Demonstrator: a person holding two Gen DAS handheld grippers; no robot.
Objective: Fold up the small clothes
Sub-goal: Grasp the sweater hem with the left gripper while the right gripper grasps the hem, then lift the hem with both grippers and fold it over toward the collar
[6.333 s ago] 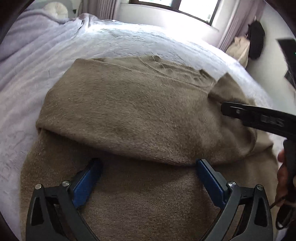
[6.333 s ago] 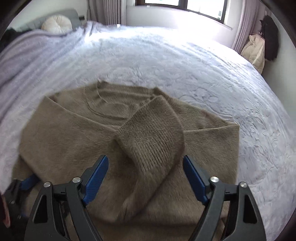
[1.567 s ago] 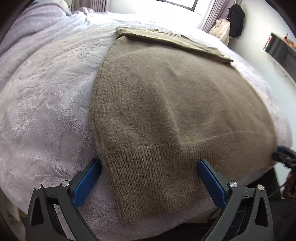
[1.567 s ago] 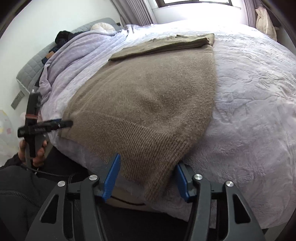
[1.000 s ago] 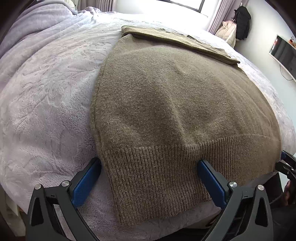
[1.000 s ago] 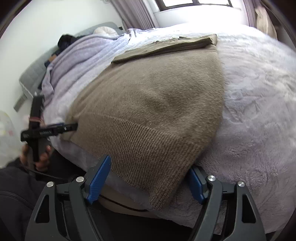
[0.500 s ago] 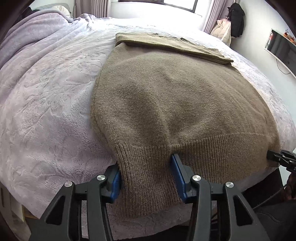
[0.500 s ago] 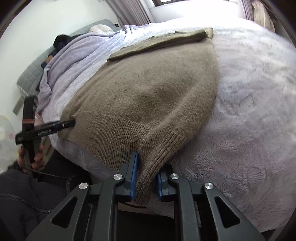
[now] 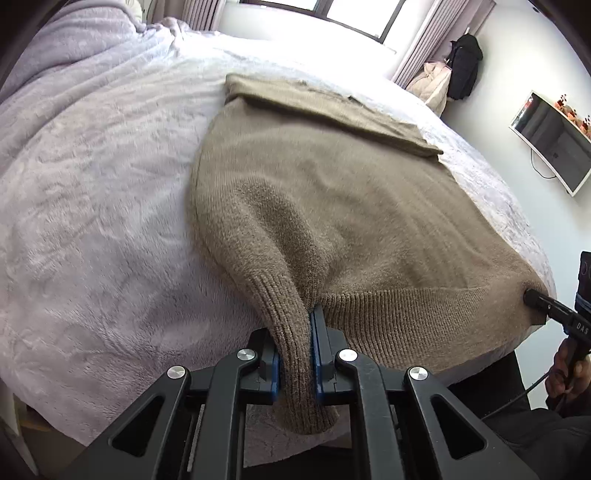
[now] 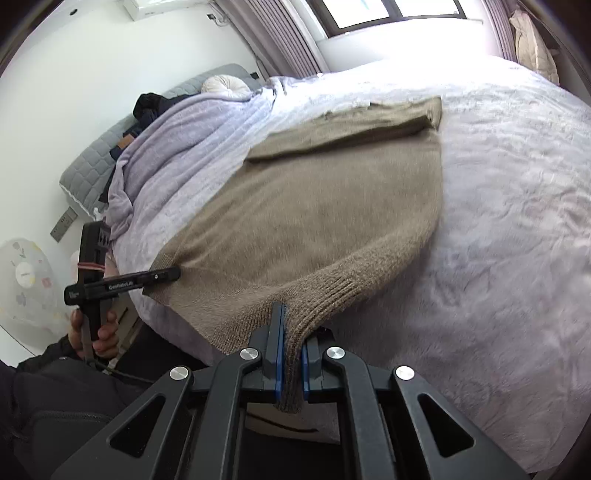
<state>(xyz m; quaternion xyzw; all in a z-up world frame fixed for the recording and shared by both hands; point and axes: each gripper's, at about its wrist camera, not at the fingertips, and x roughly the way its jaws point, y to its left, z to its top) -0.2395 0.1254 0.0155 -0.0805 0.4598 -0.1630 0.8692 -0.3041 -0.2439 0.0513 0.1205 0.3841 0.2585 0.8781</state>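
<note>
A tan knit sweater [image 9: 332, 192] lies flat on the lavender bed cover [image 9: 92, 206], its sleeves folded across the far end. My left gripper [image 9: 297, 332] is shut on the left corner of the ribbed hem at the bed's near edge. My right gripper [image 10: 290, 332] is shut on the right corner of the same hem, and the sweater [image 10: 332, 206] runs away from it. Each gripper also shows in the other's view: the right one [image 9: 532, 297] and the left one [image 10: 173, 274].
A rumpled lilac blanket [image 10: 177, 147] and a grey headboard [image 10: 96, 162] with dark clothes lie on the left of the bed. A wall TV [image 9: 550, 147] and hanging coats [image 9: 461, 70] stand on the right. The window [image 10: 388, 11] is behind the bed.
Both grippers have closed onto the hem corners, pinching the ribbed edge into folds. Half a second ago the left was still partly open. The hem is slightly lifted.
</note>
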